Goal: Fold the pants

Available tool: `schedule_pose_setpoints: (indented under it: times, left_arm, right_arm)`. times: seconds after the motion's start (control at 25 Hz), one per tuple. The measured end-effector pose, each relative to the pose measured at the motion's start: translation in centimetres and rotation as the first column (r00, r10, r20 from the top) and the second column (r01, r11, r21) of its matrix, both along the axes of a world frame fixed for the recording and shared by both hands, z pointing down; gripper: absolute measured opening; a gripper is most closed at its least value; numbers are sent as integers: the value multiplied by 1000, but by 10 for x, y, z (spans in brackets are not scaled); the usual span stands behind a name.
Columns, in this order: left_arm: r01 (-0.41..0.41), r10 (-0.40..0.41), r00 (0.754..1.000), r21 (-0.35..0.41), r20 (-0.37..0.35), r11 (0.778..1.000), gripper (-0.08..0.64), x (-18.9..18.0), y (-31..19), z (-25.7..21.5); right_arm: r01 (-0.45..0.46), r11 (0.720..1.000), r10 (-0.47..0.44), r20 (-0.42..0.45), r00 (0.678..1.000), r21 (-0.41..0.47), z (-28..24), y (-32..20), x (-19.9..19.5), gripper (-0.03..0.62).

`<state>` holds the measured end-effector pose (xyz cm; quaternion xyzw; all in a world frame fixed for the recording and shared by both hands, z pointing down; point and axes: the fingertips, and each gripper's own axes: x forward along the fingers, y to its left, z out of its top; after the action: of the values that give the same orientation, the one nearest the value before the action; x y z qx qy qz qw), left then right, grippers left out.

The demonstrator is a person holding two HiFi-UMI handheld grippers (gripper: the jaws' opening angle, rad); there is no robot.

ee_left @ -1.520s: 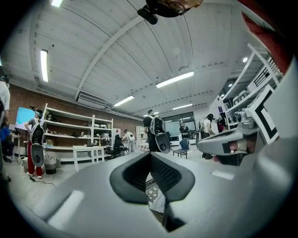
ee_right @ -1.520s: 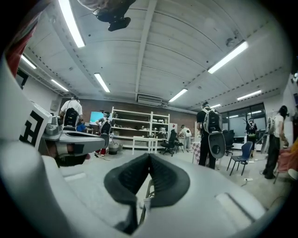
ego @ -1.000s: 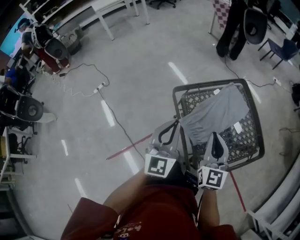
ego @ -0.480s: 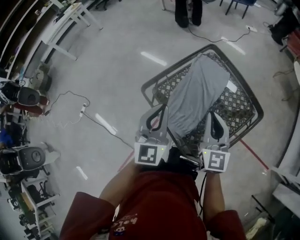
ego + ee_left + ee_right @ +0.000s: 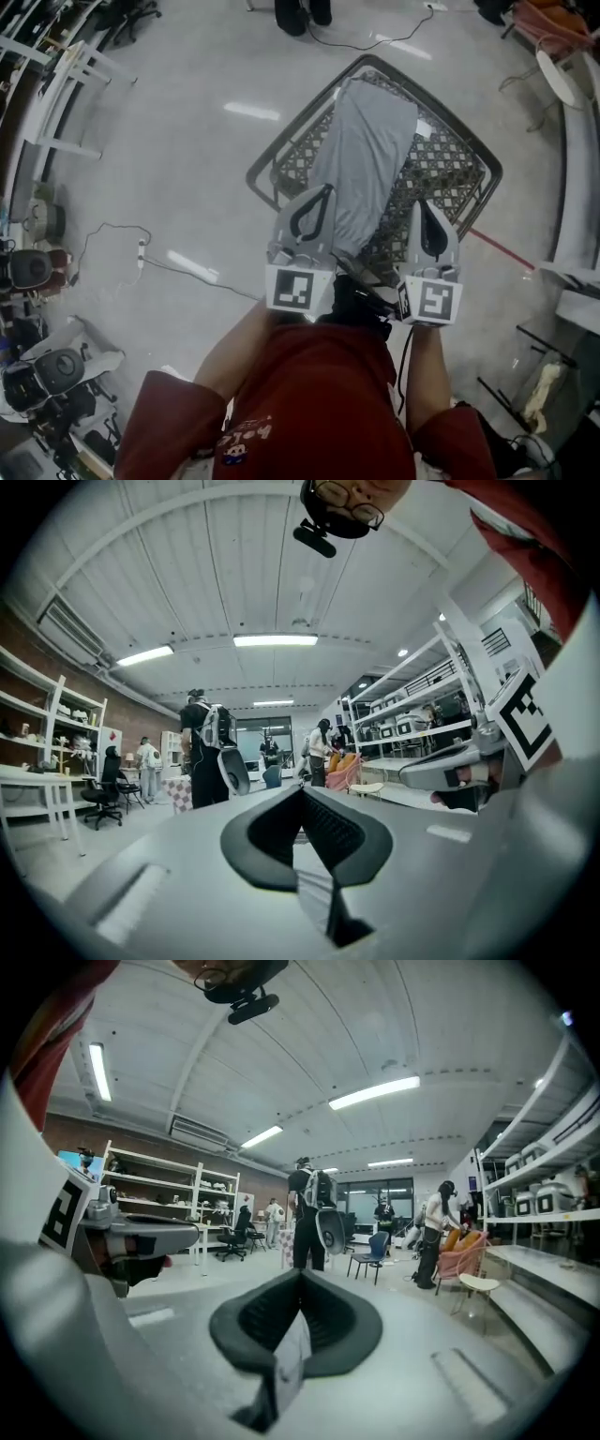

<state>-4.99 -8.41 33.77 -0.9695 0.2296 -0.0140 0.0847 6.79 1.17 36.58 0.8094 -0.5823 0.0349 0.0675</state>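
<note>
Grey pants (image 5: 361, 159) over basket (image 5: 441, 169), top hidden beneath left gripper (image 5: 319, 190), right gripper (image 5: 421, 204)

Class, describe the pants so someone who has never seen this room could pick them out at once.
On the pale floor stands a black wire table, ahead of the person in the red top. The pants lie along it from the far corner toward the near edge. They are the only cloth there: plain grey against the patterned mesh.
</note>
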Motion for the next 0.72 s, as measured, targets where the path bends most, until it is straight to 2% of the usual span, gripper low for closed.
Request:
schedule_pose_setpoints:
  times: [0.16, 0.52, 0.72]
  left_arm:
    - [-141, 140, 990, 61, 23, 988, 6, -13, -1, -6]
    - [-271, 272, 962, 65, -8, 961, 6, -65, -21, -5]
    - [-320, 321, 947, 68, -3, 945, 6, -83, -19, 1]
  right_arm:
    - [-114, 993, 114, -35, 993, -13, -12, 7, -24, 2]
    - [-260, 965, 259, -46, 965, -23, -13, 12, -91, 2]
    - [-300, 954, 297, -64, 953, -32, -10, 18, -117, 2]
